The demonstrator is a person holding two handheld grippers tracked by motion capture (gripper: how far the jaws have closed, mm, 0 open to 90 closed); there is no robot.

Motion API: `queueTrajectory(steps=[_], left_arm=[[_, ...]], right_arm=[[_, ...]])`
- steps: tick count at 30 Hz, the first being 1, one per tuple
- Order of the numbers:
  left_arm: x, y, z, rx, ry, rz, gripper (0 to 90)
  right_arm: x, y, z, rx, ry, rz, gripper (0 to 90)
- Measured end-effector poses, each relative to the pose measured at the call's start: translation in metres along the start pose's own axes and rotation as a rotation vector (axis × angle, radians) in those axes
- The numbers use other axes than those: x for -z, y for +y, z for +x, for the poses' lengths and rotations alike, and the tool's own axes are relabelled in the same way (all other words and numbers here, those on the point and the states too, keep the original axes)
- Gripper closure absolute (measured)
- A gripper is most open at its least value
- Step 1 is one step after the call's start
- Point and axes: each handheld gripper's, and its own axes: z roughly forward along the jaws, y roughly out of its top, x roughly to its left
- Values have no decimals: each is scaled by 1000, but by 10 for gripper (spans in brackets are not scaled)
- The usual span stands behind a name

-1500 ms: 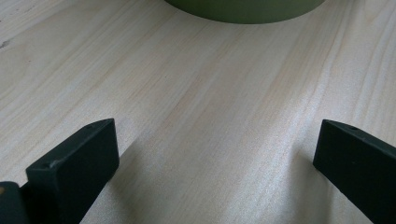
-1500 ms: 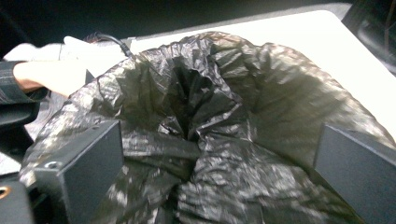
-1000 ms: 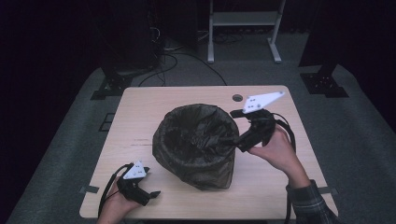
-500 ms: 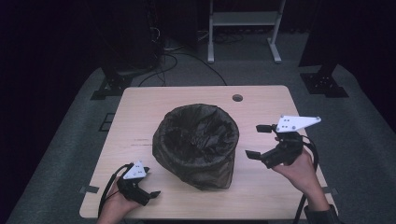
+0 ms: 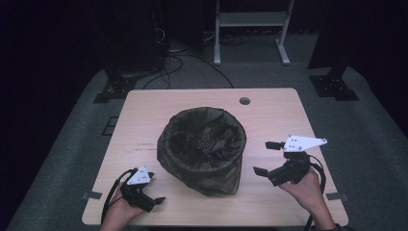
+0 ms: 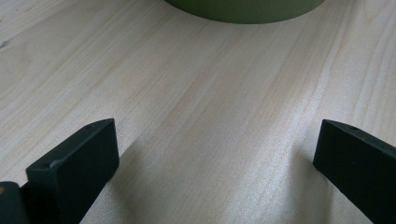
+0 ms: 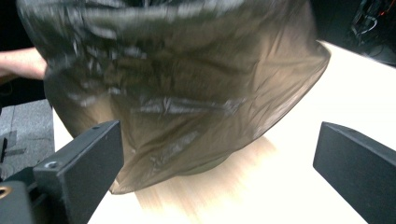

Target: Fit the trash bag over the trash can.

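Wooden table [image 5: 144,125]: bag-lined bin [image 5: 202,147] at centre. Left gripper [image 5: 153,198] at 7 o'clock, jaws spread, empty. Right gripper [image 5: 267,157] at 4 o'clock, jaws spread, empty.

bin [image 5: 202,149] mid-table [image 5: 144,110], tongs [image 5: 155,198] [image 5: 264,158] flanking

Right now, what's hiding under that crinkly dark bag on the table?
A green bin peeks out at the bottom, standing on the table. The bag drapes over its rim and sides, so the rest of the bin is covered. The inside looks dark.

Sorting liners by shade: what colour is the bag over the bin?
Dark brownish-black, glossy bag; the high view shows it best.
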Motion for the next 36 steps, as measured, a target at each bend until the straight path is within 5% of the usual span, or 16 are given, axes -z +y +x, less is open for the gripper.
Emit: queueTrajectory(steps=[16, 36], left_arm=[[0, 0, 0, 0, 0, 0, 0], [0, 0, 0, -3, -3, 0, 0]], right_arm=[[-29, -43, 5, -17, -19, 137, 3], [-73, -83, 14, 29, -32, 345, 3]])
